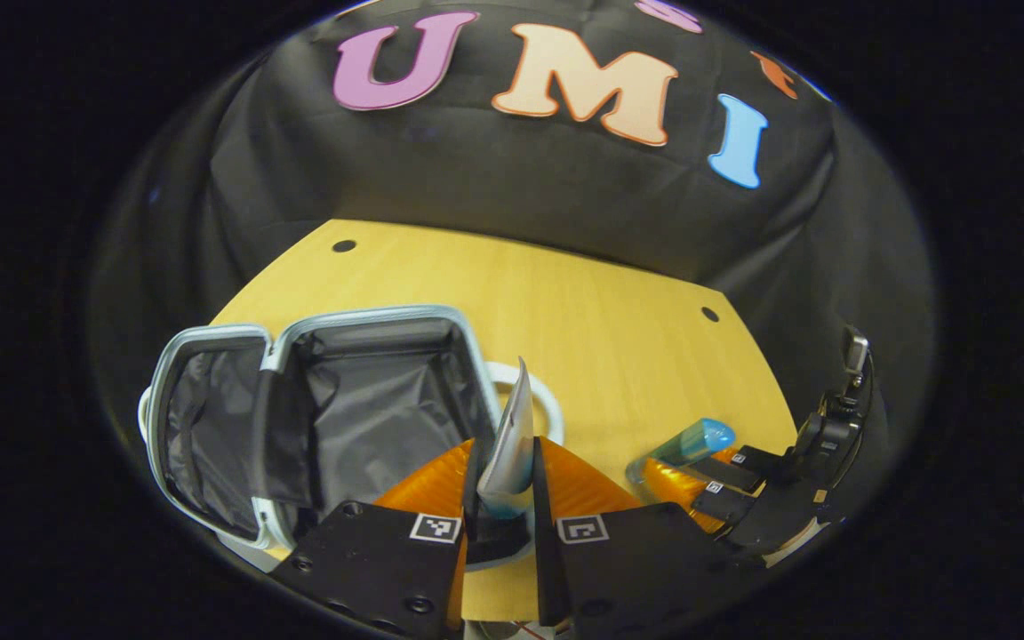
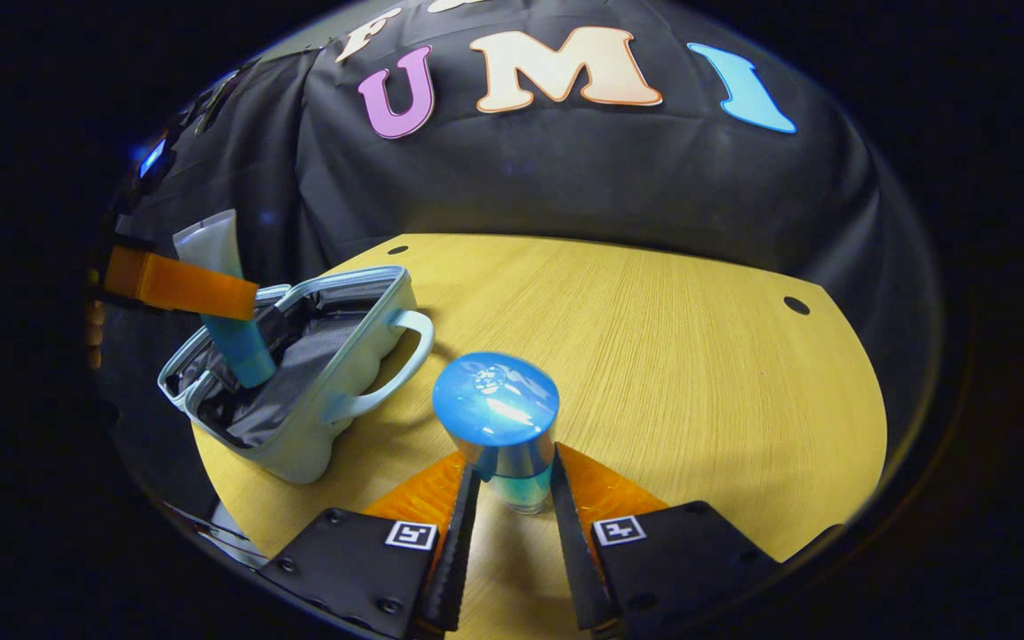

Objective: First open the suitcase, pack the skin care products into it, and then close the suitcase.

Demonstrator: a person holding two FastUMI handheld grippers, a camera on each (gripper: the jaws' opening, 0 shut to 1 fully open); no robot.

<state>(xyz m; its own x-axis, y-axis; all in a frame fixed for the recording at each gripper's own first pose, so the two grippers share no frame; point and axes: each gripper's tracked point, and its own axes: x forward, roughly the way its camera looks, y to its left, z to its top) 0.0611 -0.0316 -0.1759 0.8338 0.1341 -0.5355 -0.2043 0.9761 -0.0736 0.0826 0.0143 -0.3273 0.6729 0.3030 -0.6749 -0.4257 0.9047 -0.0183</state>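
The small pale blue suitcase (image 1: 210, 418) lies open on the wooden table, its grey lining showing; in the right gripper view the suitcase (image 2: 316, 373) sits at the left with a handle facing me. My left gripper (image 1: 503, 511) is shut on a silver tube with a blue cap (image 1: 512, 436), held upright just right of the case. In the right gripper view that tube (image 2: 226, 302) hangs over the open case. My right gripper (image 2: 512, 498) is shut on a blue-capped bottle (image 2: 499, 418). The same bottle (image 1: 685, 444) appears at the right of the left gripper view.
The round wooden table (image 2: 654, 356) has small dark holes (image 2: 796, 305) near its far edge. Black cloth forms the wall behind. The right gripper's body (image 1: 788, 498) sits near the table's right edge in the left gripper view.
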